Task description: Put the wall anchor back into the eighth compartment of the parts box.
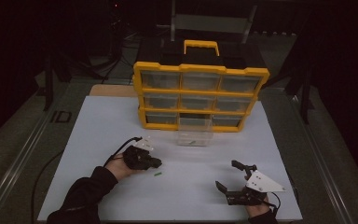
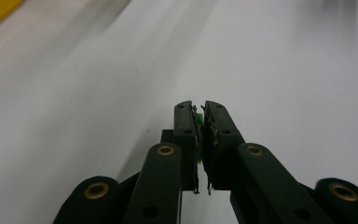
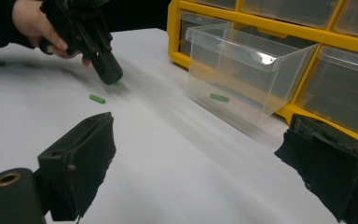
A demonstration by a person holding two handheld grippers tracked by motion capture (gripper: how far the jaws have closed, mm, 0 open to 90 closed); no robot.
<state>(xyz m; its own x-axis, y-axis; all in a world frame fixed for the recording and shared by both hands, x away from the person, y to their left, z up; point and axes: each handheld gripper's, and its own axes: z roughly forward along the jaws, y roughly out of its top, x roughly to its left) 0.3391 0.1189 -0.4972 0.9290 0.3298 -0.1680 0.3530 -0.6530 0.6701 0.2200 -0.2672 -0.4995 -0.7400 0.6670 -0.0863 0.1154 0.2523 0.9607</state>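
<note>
Right gripper view: three green pegs (image 3: 97, 98); one clear drawer (image 3: 242, 74).

1 yellow drawer cabinet (image 1: 199, 95) with 9 compartments in 3 rows of 3. 1 clear drawer (image 1: 195, 132) pulled out onto the white surface (image 1: 121, 121). 3 small green pieces: 1 inside the drawer (image 3: 219, 98), 1 loose on the surface (image 3: 97, 99), 1 between the left tool (image 2: 199, 122) pads. 2 tools: left, right (image 1: 233, 176).
</note>
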